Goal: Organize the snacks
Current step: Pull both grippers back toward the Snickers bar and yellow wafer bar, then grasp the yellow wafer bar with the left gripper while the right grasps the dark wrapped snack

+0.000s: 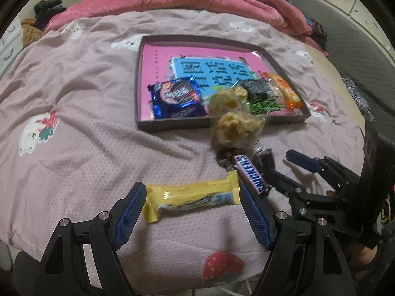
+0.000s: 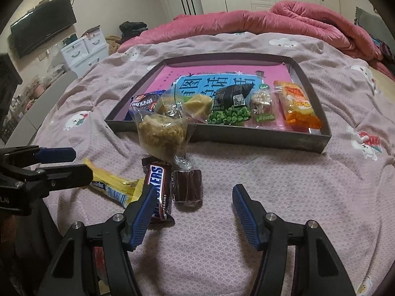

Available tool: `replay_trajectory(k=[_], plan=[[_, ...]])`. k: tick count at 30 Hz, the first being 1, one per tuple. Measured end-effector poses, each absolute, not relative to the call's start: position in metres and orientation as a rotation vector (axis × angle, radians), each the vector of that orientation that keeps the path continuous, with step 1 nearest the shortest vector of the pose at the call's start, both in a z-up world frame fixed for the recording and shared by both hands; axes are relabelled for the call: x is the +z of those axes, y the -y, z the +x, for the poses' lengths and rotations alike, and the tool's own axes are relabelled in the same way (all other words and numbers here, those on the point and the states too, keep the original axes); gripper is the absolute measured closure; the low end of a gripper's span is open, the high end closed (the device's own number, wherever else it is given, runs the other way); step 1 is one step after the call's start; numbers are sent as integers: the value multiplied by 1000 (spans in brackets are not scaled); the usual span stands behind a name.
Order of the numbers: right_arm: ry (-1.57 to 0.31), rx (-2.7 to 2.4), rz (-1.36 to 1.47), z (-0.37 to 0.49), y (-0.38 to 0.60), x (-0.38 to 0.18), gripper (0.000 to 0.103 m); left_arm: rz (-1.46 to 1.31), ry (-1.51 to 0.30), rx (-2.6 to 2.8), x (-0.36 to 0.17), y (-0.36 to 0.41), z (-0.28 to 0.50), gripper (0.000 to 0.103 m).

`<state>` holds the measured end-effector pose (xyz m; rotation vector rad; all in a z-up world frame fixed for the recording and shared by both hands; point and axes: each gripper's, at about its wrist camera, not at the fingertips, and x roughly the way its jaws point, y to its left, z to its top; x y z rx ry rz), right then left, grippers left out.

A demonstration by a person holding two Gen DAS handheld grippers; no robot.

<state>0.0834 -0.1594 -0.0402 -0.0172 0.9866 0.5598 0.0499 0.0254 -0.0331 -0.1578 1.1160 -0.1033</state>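
Note:
A yellow wafer bar (image 1: 190,197) lies crosswise on the mauve bed cover. My left gripper (image 1: 192,192) is open, one pad at each end of the bar. Beside it lie a Snickers bar (image 2: 158,192) and a dark red roll pack (image 2: 187,187). My right gripper (image 2: 193,190) is open over the roll pack, its left finger next to the Snickers. A clear bag of puffed cake (image 2: 163,133) leans on the front rim of the dark tray (image 2: 246,140). In the tray lie an Oreo pack (image 1: 176,98), green peas (image 2: 229,116) and an orange pack (image 2: 298,106).
A rolled pink quilt (image 2: 284,19) lies across the far side of the bed. White drawers (image 2: 84,51) and a wall television (image 2: 42,24) stand off to the left. A grey mat (image 1: 350,39) borders the bed on the right. The bed's near edge is just below my grippers.

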Motion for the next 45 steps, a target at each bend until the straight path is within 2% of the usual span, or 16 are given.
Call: replay_trajectory(k=[11,22,30,42,44,45], plan=[[-994,561,-24,91,153,-47,43,-205,-1170,-94,-50,-39,49,24],[-1001,552,-56,95,149,-54,58,-287,-1186,-134,-63,-44,52,24],[-999,556,-60,97,148,-58,59,-281,-1198,-147,-72,-31,59,23],[-995,561,-48,99,148,-60,59,-411,-1176,-156,-78,-27,73,23],[-994,562,-48,99,148,-60,59,-429,-1174,-165,-78,-25,73,30],[-994,562,-48,99,148,-60,61,-441,-1174,-171,-78,-23,74,47]])
